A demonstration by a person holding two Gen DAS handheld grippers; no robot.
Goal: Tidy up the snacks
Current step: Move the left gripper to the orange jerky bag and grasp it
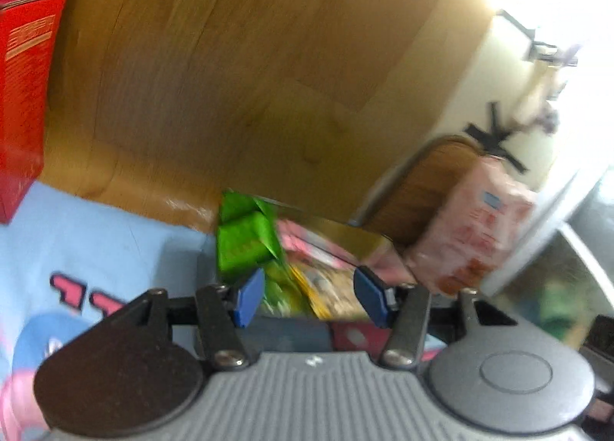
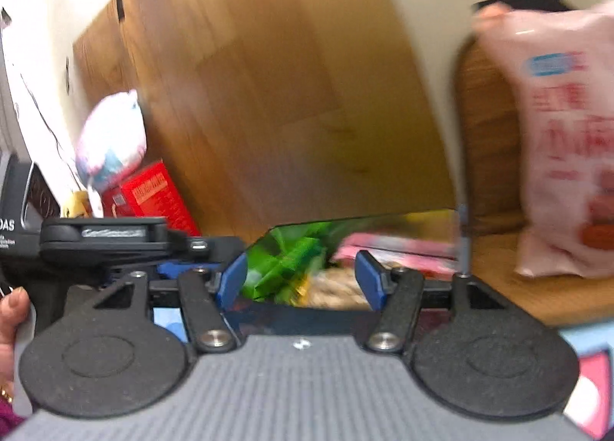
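A clear-walled box full of snacks sits in front of both grippers; it holds green packets, pink packets and a yellow-brown packet. My left gripper is open, its blue pads on either side of the box's near end, holding nothing. In the right wrist view the same box with green packets lies just ahead of my open right gripper. The left gripper's body shows at the left of that view. Both views are motion-blurred.
A red carton stands at the left, also in the right wrist view, with a white-pink bag behind it. A large pink bag stands at the right on a wooden chair. A wooden panel rises behind. A blue printed cloth covers the table.
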